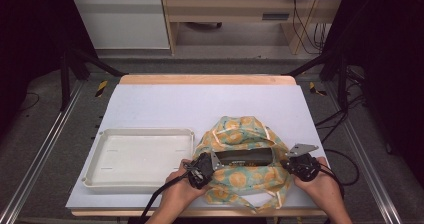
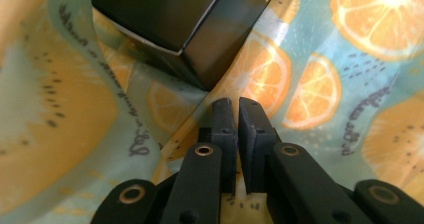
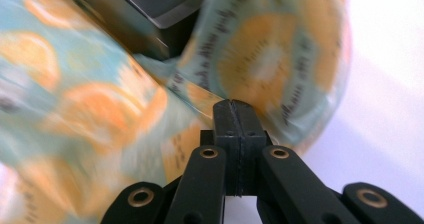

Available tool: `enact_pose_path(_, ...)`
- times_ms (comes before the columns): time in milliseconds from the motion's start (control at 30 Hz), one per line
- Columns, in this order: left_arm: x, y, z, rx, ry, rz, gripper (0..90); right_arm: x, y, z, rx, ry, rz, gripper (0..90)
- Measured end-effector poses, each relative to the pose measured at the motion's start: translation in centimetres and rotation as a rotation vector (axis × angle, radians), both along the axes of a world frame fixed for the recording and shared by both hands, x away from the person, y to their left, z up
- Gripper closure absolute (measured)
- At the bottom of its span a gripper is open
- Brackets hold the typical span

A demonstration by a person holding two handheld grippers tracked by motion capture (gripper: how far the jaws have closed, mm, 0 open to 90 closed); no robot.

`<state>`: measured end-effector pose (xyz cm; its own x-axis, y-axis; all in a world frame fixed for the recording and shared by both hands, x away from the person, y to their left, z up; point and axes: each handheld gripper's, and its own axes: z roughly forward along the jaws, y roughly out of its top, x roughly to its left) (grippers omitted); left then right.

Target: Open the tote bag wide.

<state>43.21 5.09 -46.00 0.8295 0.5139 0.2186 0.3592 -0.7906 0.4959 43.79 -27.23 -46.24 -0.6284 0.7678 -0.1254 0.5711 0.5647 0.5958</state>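
dark box point(image 1: 245, 157) lying crosswise inside fruit-print bag point(image 1: 243, 134) on tabletop point(image 1: 165, 104), squarely between left tongs point(image 1: 214, 162) and right tongs point(image 1: 289, 160), both pinched shut on bag's rim at opposite ends.

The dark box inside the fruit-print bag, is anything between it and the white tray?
Yes. The bag's left wall and the left gripper pinching its rim stand between the dark box and the tray.

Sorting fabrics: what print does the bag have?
Orange citrus slices on pale teal bag, clearest in the left gripper view.
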Motion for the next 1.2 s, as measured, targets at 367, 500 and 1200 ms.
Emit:
enact_pose_path(367,0.2,0.3,0.0,0.024,-0.004,-0.010,88.6,-0.9,-0.4,1.2,0.044,-0.045,0.020,90.0)
enact_pose_path(500,0.3,0.4,0.1,0.022,0.008,-0.017,90.0,-1.5,0.6,3.8,0.076,-0.110,0.074,90.0)
enact_pose_path(1200,1.1,0.7,0.3,0.041,0.030,-0.028,90.0,7.9,1.8,0.7,0.119,0.006,-0.002,90.0)
